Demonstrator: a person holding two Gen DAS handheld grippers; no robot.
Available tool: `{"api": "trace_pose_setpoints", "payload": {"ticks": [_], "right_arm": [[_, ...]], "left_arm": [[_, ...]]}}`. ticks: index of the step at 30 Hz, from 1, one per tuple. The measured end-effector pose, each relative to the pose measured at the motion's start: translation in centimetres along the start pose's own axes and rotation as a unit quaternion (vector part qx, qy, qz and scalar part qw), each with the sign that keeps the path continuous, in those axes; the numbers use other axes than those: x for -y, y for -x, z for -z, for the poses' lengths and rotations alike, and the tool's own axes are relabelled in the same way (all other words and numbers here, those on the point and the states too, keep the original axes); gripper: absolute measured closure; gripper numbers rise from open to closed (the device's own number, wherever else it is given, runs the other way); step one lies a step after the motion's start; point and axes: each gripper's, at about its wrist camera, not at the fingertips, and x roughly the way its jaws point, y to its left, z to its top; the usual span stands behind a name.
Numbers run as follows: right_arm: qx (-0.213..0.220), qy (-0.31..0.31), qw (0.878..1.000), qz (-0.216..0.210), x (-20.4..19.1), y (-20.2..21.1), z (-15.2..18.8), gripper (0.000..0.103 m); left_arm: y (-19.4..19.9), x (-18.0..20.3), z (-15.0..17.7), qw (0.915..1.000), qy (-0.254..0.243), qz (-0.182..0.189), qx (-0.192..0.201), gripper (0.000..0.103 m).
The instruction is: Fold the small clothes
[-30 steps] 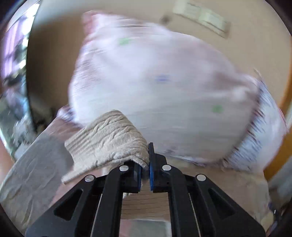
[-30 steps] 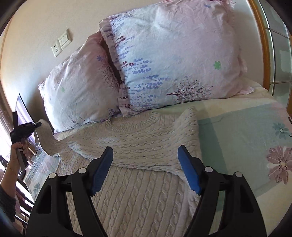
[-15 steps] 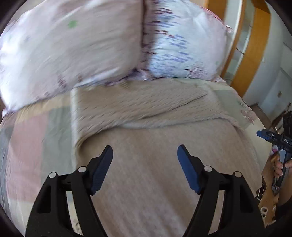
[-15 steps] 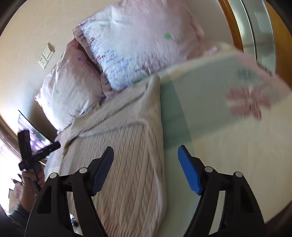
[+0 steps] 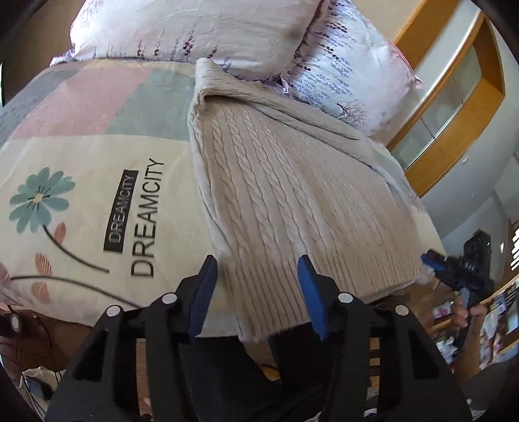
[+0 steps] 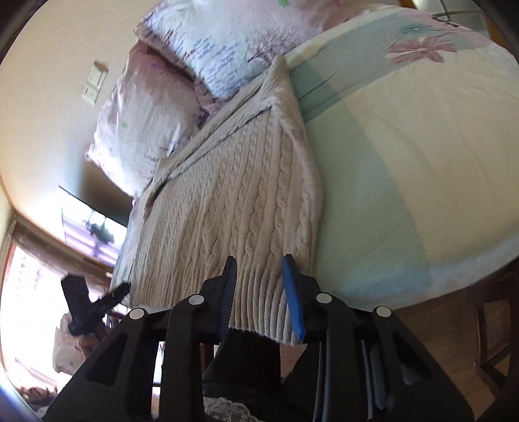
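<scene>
A beige cable-knit sweater (image 5: 285, 181) lies flat on the bed, sleeves folded in, collar toward the pillows and ribbed hem at the near edge. My left gripper (image 5: 256, 289) is open, its jaws either side of the hem's left corner. My right gripper (image 6: 259, 292) is open, narrower, its jaws straddling the hem's right corner (image 6: 269, 311). The sweater also fills the middle of the right wrist view (image 6: 233, 201). Each gripper shows small in the other's view: the right one (image 5: 454, 269) and the left one (image 6: 94, 305).
A floral bedsheet (image 5: 81, 181) printed "DREAMCITY" covers the bed. Two floral pillows (image 5: 227, 29) lean at the head. A wooden-framed glass partition (image 5: 454, 97) stands to the right. A wall socket (image 6: 94, 81) and window (image 6: 32, 292) are on the left.
My left gripper let go of the sleeve and opened. Both grippers moved back from the pillow end to the sweater's hem at the near bed edge. The right jaws have narrowed.
</scene>
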Motion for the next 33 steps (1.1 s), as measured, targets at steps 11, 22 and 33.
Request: {"api": "trace_pose_setpoints", "payload": {"ticks": [11, 22, 33], "right_arm": [[-0.035, 0.039, 0.997, -0.059, -1.9, -1.9, 1.8, 0.099], [0.104, 0.055, 0.966, -0.230, -8.8, -2.1, -11.4, 0.099], [0.102, -0.061, 0.993, 0.003, -3.2, -16.2, -26.9, 0.080]], "left_arm": [[-1.5, 0.5, 0.5, 0.9952, 0.052, 0.080, -0.023, 0.093], [0.8, -2.1, -18.0, 0.9870, 0.028, 0.030, 0.155, 0.097], [-14.9, -4.6, -31.0, 0.9933, 0.072, -0.038, 0.082, 0.049]]}}
